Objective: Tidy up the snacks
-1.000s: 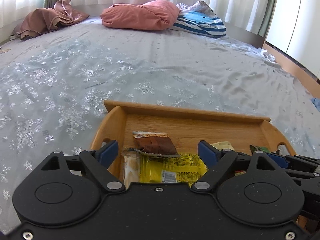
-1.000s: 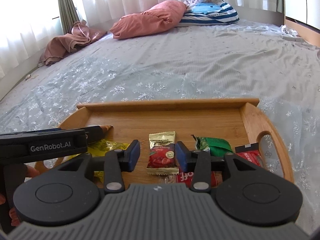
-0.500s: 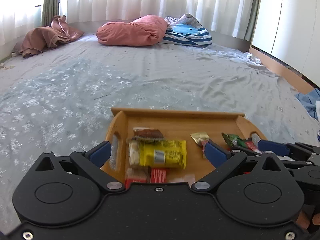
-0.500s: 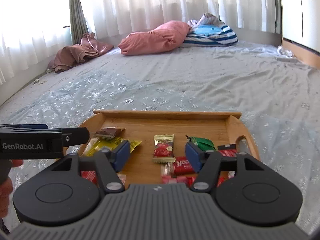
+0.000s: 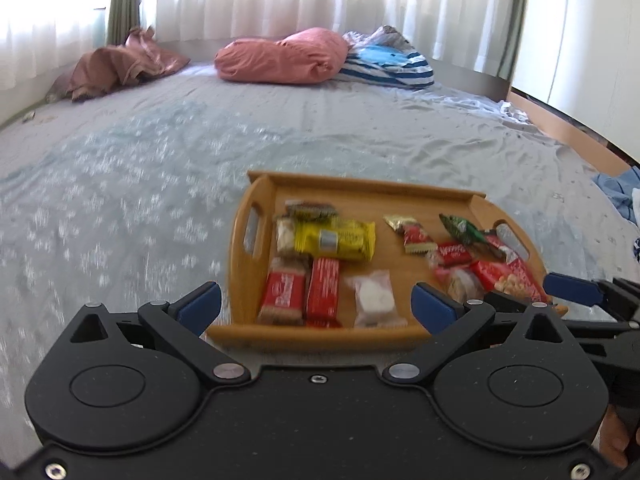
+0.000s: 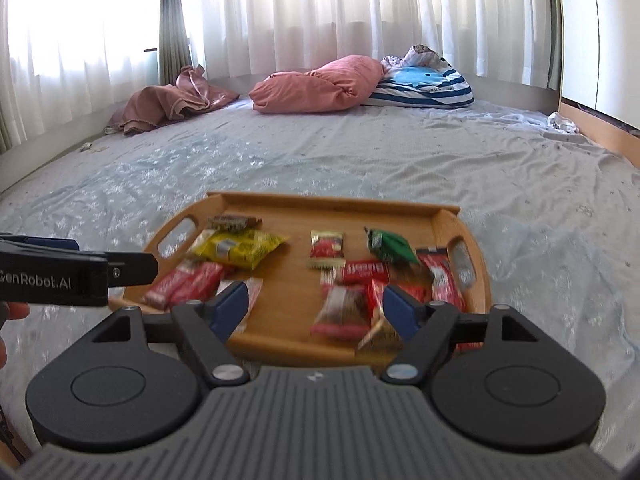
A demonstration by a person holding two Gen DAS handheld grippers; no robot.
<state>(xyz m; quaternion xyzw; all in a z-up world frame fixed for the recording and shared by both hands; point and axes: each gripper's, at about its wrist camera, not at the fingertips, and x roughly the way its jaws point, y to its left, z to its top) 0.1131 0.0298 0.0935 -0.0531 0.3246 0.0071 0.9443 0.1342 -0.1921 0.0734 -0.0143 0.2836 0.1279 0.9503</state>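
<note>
A wooden tray with cut-out handles lies on the bed and holds several snack packets. On its left are a yellow packet, a brown packet and two red bars. A clear-wrapped white sweet lies at the front middle. A small red-gold packet, a green packet and red packets lie on the right. My left gripper is open and empty above the tray's near edge. My right gripper is open and empty above the near edge.
The tray sits on a pale blue snowflake bedsheet. A pink pillow, a blue striped pillow and a brown cloth lie at the far end under white curtains. A wooden bed frame runs along the right.
Both grippers have drawn back and up from the tray, so the whole tray and its near packets now show. The right gripper's fingers have spread wider.
</note>
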